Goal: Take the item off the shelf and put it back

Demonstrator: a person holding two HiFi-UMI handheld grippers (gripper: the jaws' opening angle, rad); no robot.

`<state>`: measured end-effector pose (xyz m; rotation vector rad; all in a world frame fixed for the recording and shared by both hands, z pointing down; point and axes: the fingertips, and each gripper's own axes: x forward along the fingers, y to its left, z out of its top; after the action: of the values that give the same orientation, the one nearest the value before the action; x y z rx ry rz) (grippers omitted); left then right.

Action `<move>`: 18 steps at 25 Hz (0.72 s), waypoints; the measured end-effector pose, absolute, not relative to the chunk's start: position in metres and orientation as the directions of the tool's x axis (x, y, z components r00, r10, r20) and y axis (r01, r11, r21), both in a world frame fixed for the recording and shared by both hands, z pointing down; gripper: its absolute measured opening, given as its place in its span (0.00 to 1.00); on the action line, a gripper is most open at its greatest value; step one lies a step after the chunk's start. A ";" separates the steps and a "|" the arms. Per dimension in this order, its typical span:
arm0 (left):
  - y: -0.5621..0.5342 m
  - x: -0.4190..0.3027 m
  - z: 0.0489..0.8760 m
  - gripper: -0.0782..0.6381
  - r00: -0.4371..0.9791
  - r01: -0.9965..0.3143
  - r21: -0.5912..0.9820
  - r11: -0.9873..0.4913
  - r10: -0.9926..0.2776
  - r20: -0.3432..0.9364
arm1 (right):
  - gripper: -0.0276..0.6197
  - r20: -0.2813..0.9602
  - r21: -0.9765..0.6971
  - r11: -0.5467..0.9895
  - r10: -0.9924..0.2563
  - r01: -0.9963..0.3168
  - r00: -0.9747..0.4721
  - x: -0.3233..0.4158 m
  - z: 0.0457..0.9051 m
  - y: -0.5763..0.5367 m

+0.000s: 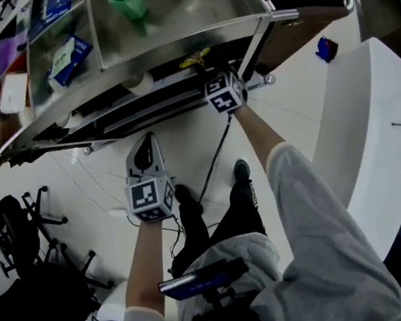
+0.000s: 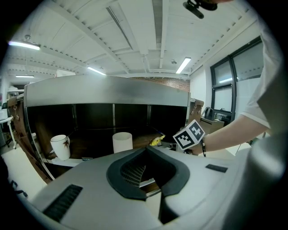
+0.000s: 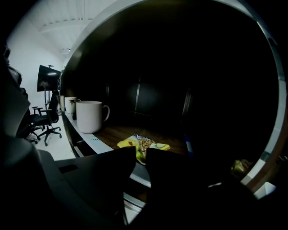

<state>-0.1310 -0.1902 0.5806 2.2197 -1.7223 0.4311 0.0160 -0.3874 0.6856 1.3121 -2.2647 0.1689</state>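
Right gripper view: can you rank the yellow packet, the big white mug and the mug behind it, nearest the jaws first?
1. yellow snack packet, between the jaws.
2. big white mug, left along the shelf edge.
3. second mug, farther left, behind it.

Brushed steel shelf top (image 1: 163,25), dark wood board (image 3: 118,132), crinkly glossy packet (image 3: 145,144), glazed mug (image 3: 89,117)

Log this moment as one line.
phase: pick at shelf | right tool: jaws flank snack packet edge, grip unconfirmed | left tool: shut, empty, off shelf
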 end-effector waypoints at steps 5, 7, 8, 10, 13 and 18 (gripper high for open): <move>-0.190 -0.138 0.585 0.12 0.217 -0.975 0.049 -0.216 -0.885 0.413 | 0.06 0.478 0.101 0.501 -0.782 -0.860 -0.399 0.021 0.682 -0.388; -0.190 -0.138 0.586 0.12 0.213 -0.976 0.051 -0.211 -0.885 0.415 | 0.06 0.479 0.093 0.498 -0.781 -0.862 -0.400 0.023 0.680 -0.385; -0.189 -0.138 0.586 0.12 0.213 -0.976 0.050 -0.212 -0.884 0.415 | 0.06 0.481 0.093 0.498 -0.780 -0.862 -0.400 0.024 0.680 -0.383; -0.188 -0.137 0.584 0.12 0.215 -0.975 0.044 -0.217 -0.883 0.416 | 0.06 0.484 0.087 0.500 -0.777 -0.862 -0.402 0.025 0.678 -0.378; -0.186 -0.139 0.581 0.12 0.216 -0.975 0.044 -0.217 -0.885 0.413 | 0.06 0.480 0.080 0.499 -0.778 -0.863 -0.406 0.027 0.670 -0.370; -0.177 -0.144 0.571 0.12 0.217 -0.975 0.049 -0.216 -0.886 0.409 | 0.06 0.472 0.081 0.486 -0.788 -0.870 -0.396 0.034 0.645 -0.347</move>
<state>-0.1445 -0.1767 0.5710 2.2002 -1.7467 0.4255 0.0338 -0.3471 0.6451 1.3725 -2.2850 0.2459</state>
